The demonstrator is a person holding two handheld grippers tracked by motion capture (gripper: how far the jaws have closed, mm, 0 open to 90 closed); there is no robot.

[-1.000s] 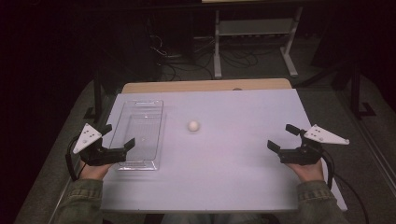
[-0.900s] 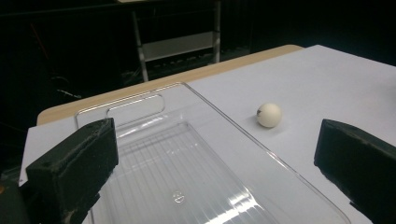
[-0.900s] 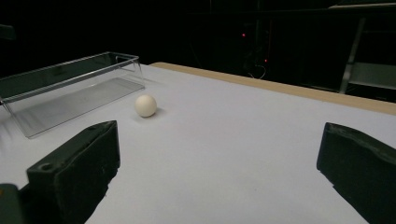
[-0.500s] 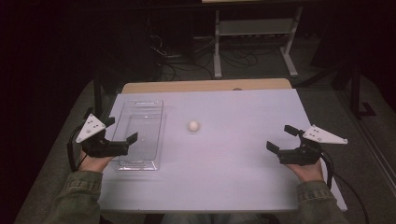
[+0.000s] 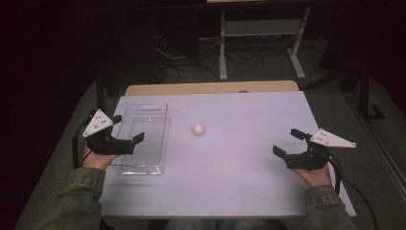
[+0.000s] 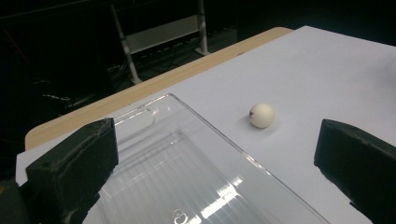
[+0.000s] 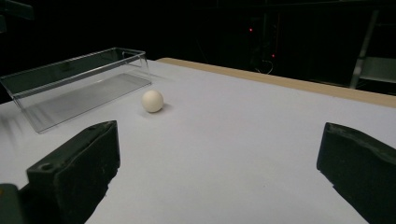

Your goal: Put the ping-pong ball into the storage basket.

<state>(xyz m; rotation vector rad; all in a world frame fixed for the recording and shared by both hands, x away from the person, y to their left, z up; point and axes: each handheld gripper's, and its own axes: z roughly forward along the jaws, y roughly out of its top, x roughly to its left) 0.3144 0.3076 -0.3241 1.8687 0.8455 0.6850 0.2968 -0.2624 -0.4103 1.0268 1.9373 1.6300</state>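
- High view: white ball (image 5: 198, 129) lying loose on the pale table (image 5: 249, 191), just to the right of the clear tray (image 5: 142, 138) and apart from its wall. Left gripper (image 5: 125, 129) hanging over the tray's left half, jaws spread and holding nothing. Right gripper (image 5: 285, 142) hovering well to the right of the tray, beyond the ball, jaws likewise parted and empty. Risk, as a judgement: a round ball on a bare flat top, likely to roll off at a glancing touch (nothing on its far side to stop it).
- Left gripper view: tray (image 6: 187, 182) directly beneath the spread jaws, ball (image 6: 261, 115) just outside the tray's long rim. Probable trouble: a jaw clipping the rim on the way across and shoving the light tray into the ball.
- Right gripper view: ball (image 7: 152, 101) near the tray's (image 7: 70, 88) end wall, ahead of the wide-open jaws and off toward the left one. Probable trouble: closing off-centre and squirting the ball out sideways, or releasing too high above the tray and bouncing it back out.
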